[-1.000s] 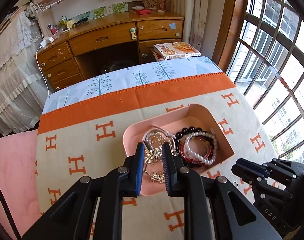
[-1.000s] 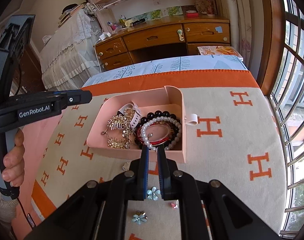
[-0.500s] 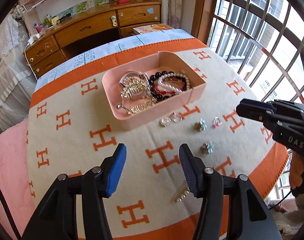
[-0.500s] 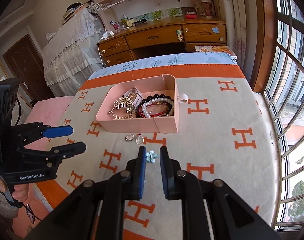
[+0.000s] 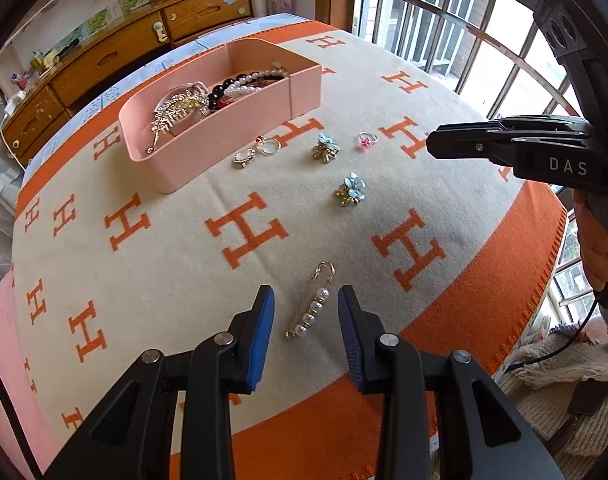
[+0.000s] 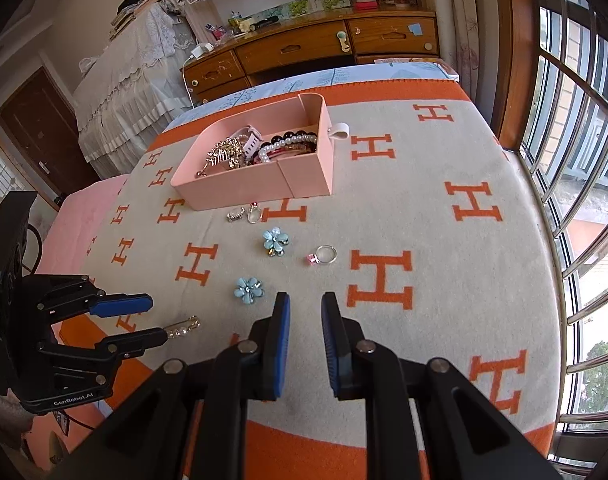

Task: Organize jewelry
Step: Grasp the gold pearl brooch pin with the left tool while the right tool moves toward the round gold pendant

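A pink tray (image 5: 224, 136) (image 6: 240, 188) on the orange-and-cream blanket holds bracelets, pearls and gold pieces. Loose on the blanket lie two small rings (image 5: 260, 151), two blue flower clips (image 5: 349, 189) (image 6: 248, 289), a pink-stone ring (image 5: 367, 140) (image 6: 323, 256) and a gold pearl pin (image 5: 311, 304) (image 6: 182, 327). My left gripper (image 5: 305, 300) is open, its fingers on either side of the pearl pin. My right gripper (image 6: 305, 304) is open and empty, near the closer flower clip and the pink-stone ring.
A wooden desk with drawers (image 6: 304, 48) stands beyond the blanket. A barred window (image 6: 575, 120) runs along the right. A lace-covered piece of furniture (image 6: 136, 80) and a door (image 6: 36, 128) are at the left. The blanket's orange border (image 5: 483, 292) marks its near edge.
Both grippers have pulled back from the tray toward the near edge. My left gripper opened and lowered around the pearl pin. My right gripper opened a little.
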`<action>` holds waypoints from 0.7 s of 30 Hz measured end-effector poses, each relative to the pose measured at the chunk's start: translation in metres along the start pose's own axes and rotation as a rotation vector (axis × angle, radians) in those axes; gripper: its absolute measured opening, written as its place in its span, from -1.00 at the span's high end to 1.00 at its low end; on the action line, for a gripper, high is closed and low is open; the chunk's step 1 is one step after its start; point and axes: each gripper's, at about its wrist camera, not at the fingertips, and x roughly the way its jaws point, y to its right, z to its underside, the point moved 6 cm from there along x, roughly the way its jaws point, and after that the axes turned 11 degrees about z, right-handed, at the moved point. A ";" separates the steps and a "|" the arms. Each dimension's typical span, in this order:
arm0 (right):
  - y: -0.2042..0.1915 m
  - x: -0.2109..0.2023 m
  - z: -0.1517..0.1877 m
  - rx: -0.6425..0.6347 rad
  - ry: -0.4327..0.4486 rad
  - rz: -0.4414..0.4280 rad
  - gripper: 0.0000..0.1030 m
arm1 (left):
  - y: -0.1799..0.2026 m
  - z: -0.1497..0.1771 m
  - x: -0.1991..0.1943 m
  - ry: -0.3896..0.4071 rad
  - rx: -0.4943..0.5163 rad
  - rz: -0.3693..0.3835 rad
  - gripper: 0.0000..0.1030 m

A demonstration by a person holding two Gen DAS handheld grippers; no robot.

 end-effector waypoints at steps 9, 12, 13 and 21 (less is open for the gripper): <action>0.009 0.008 0.013 0.014 -0.028 -0.003 0.69 | 0.011 0.005 0.016 -0.055 0.103 0.012 0.51; 0.011 0.010 0.015 0.018 -0.031 -0.009 0.69 | 0.011 0.005 0.023 -0.072 0.123 -0.021 0.63; 0.010 0.010 0.015 0.019 -0.032 -0.011 0.69 | 0.011 0.004 0.025 -0.076 0.130 -0.025 0.67; 0.004 0.011 0.018 0.002 -0.031 -0.029 0.68 | 0.008 -0.001 0.030 -0.102 0.108 -0.015 0.89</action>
